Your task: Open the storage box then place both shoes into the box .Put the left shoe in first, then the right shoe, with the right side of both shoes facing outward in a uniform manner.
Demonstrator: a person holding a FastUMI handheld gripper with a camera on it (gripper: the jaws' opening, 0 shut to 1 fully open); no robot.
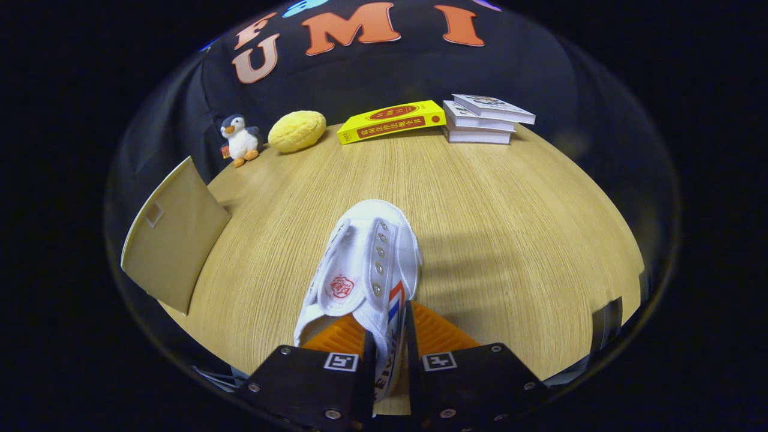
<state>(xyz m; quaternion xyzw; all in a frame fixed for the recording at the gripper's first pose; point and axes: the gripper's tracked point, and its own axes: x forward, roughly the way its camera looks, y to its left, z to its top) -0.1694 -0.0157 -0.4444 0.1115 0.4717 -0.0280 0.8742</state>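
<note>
Surface: wooden table [480, 204], books at far edge.
Gripper [393, 354]: fingers clamped on white shoe's [366, 264] side wall.
Risk: thin canvas hold; shoe may pivot or slip.

The wooden table [480, 198] carries a penguin toy [240, 139] at eleven o'clock, a yellow cushion [297, 130] beside it, a yellow book [390, 121] and stacked books [485, 118] around twelve to one.
</note>
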